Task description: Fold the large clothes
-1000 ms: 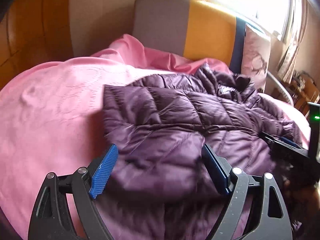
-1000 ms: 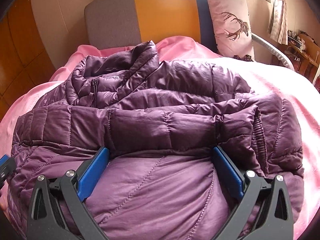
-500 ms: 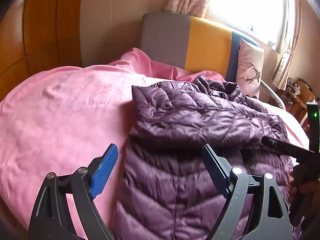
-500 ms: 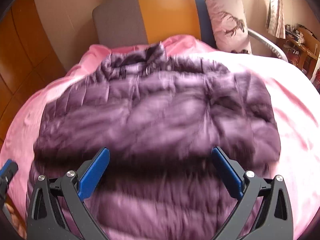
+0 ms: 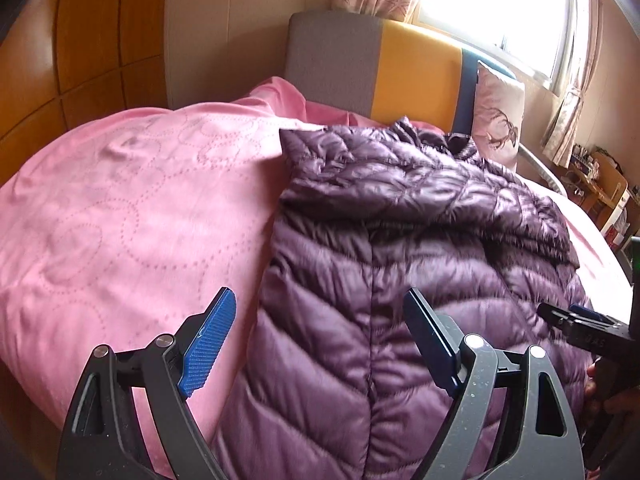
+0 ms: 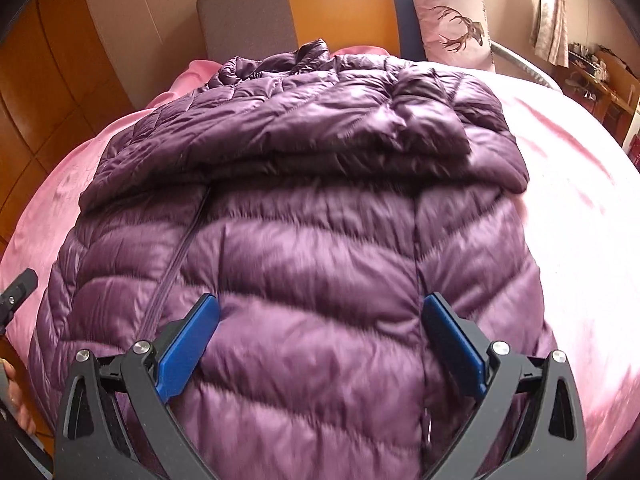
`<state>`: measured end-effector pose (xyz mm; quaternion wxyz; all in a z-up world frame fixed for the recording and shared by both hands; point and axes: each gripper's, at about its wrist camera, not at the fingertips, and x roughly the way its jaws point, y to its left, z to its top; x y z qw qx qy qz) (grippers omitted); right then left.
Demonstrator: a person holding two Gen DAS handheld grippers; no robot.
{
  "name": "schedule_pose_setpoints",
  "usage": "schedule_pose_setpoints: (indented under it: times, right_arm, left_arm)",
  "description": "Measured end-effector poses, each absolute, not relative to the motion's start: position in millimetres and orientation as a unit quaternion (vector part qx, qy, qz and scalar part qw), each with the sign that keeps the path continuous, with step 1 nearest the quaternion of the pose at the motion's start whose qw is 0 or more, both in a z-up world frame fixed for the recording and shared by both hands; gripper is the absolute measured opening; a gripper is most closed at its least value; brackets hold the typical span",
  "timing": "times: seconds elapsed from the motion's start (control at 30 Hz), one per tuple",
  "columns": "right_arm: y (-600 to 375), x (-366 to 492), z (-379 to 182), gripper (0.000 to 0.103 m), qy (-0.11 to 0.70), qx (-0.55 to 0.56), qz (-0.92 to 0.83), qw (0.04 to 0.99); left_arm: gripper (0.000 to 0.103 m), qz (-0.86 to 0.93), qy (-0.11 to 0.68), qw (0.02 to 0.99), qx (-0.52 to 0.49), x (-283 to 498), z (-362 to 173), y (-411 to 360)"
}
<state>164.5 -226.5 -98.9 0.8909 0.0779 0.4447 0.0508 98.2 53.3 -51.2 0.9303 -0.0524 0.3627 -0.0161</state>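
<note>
A purple quilted down jacket (image 5: pixel 400 248) (image 6: pixel 312 216) lies on a pink bedspread (image 5: pixel 120 216) (image 6: pixel 576 208), collar toward the headboard, both sleeves folded across the chest. My left gripper (image 5: pixel 320 340) hovers open over the jacket's left edge near the hem, nothing between its blue pads. My right gripper (image 6: pixel 320 340) is open above the jacket's lower front, also holding nothing. In the left wrist view the right gripper's black tip (image 5: pixel 576 320) shows at the right edge, with a hand below it. The tip of the left gripper (image 6: pixel 16 292) shows at the left edge of the right wrist view.
A grey, yellow and blue headboard (image 5: pixel 384 68) (image 6: pixel 320 4) stands at the far end with a deer-print pillow (image 5: pixel 500 120) (image 6: pixel 452 20) against it. Wooden wall panels (image 5: pixel 60 48) run along the left. A window with curtains (image 5: pixel 500 4) and cluttered furniture (image 6: pixel 600 76) are at the right.
Both grippers drew back toward the hem and away from the folded sleeves, so more of the jacket and bedspread shows. Their jaws stayed wide open and the jacket lies still.
</note>
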Motion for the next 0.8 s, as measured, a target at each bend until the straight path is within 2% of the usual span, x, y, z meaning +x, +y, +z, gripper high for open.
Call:
schedule_pose_setpoints:
  times: [0.47,0.8]
  right_arm:
    - [-232,128,-100,0.101,0.433,0.081,0.047,0.897]
    - [-290,74,-81,0.101,0.423,0.142,0.051,0.893]
  left_arm:
    - [0.084,-0.041,0.415,0.907,-0.055,64,-88,66]
    - [0.084,-0.152,0.451,0.877,-0.059,26,-91,96]
